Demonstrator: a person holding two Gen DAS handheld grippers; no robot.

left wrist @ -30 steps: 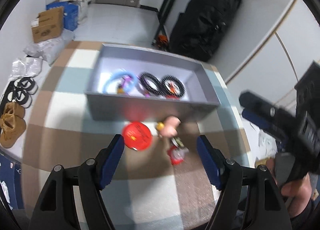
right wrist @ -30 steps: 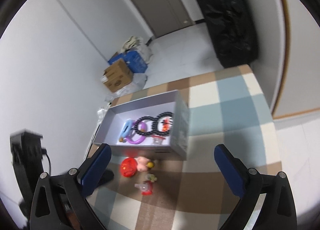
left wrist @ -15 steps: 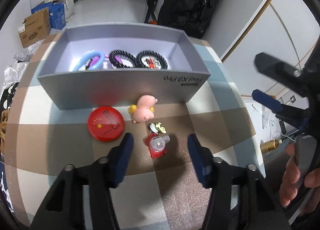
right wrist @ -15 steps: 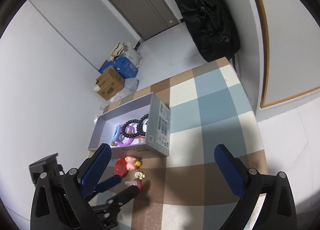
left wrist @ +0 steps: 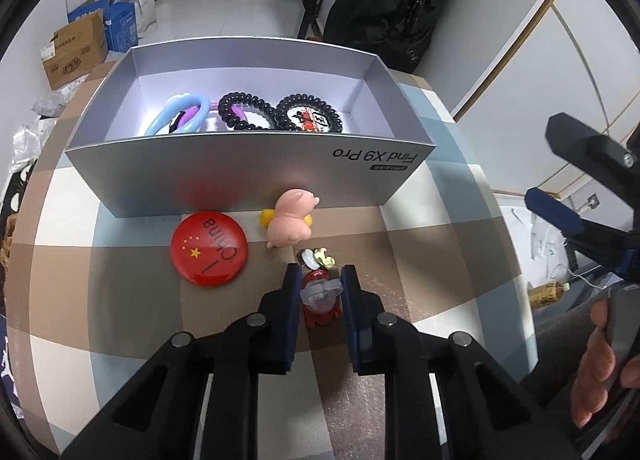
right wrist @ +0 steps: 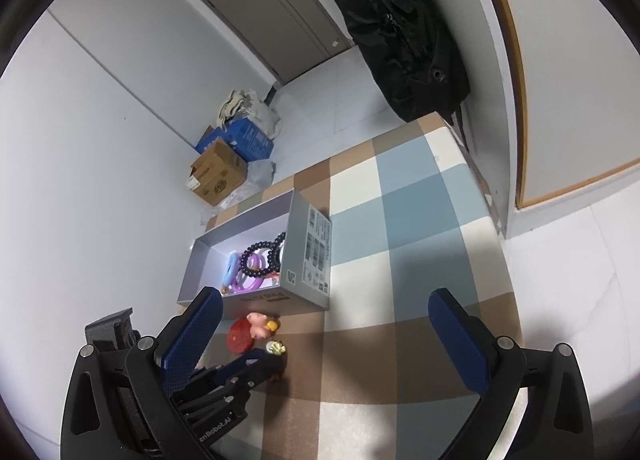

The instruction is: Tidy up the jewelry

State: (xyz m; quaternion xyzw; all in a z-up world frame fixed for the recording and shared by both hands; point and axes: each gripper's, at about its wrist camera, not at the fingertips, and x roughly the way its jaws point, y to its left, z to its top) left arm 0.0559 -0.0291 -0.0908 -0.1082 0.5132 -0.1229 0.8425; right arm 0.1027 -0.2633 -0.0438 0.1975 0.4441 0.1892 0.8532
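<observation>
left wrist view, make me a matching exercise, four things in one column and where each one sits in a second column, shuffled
Things:
1. red round badge
2. pink pig figure
3. red charm
4. black bead bracelets

Places:
A. inside the grey box
B. between the jaws of the left gripper, which are closing
C. flat on the checked cloth, left of the pig
D. just in front of the box wall, beside a small yellow piece

Pairs: 1-C, 2-D, 3-B, 4-A
</observation>
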